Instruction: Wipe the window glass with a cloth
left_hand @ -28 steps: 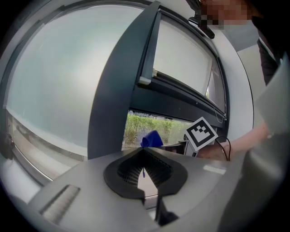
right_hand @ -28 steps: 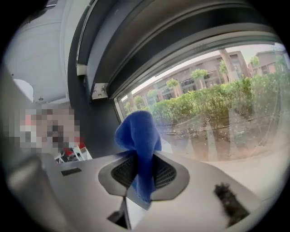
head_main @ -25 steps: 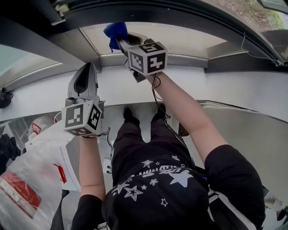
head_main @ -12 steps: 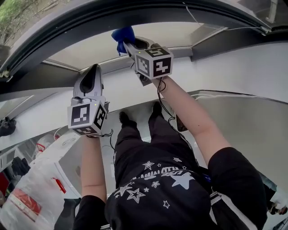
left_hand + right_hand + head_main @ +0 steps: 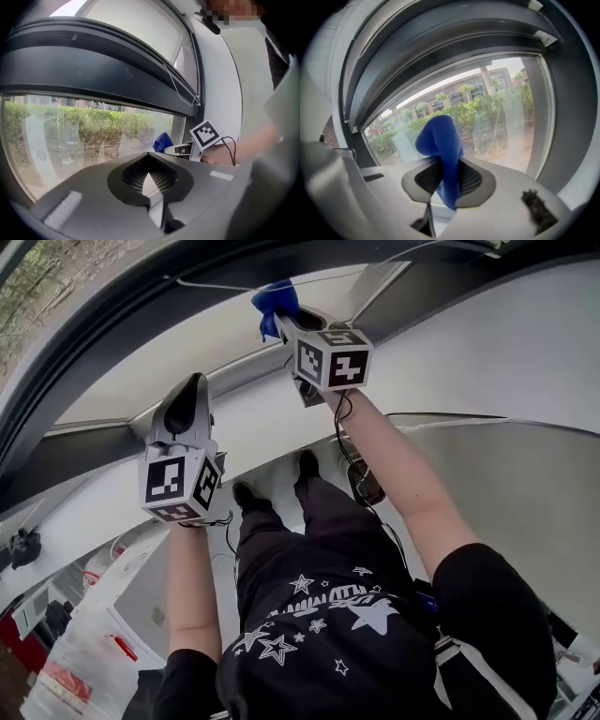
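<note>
Progress: judged early. No wiped patch can be told from unwiped on the pane, so most of the job counts as outstanding.

Left tongs point(image 5: 148, 154), lower centre of the left gripper view: tips closed together, nothing between them, clear of the pane.

Right tongs point(image 5: 446, 185), lower centre of the right gripper view: clamped on the blue cloth point(image 5: 439, 140). Its bunched end stands up before the window glass point(image 5: 501, 112); contact cannot be confirmed.

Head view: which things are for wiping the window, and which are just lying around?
For the job: blue cloth; window glass; right hand-held gripper, shut on the cloth.

Just lying about: white plastic bag with red print; left hand-held gripper, shut, empty and idle.
</note>
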Demonstrator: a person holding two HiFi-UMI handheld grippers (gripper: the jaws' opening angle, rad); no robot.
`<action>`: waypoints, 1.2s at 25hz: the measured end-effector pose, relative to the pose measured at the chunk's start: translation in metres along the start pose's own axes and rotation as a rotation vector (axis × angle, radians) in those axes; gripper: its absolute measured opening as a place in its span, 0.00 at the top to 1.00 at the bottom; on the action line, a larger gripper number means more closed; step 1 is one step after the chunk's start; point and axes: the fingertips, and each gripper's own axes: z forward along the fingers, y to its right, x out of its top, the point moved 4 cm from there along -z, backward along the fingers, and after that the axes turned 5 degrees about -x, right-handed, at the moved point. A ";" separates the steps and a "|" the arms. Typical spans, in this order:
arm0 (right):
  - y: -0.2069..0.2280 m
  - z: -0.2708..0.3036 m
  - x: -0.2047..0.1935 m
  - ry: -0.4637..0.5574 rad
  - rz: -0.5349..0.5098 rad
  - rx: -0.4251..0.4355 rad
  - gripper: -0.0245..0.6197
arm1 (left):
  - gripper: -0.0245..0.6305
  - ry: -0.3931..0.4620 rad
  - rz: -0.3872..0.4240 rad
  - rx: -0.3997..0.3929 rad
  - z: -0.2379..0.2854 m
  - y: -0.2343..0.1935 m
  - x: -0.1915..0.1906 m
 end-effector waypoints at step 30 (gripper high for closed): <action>0.183 -0.051 0.017 0.076 0.131 -0.211 0.85 | 0.95 -0.020 0.008 -0.160 0.095 0.106 -0.004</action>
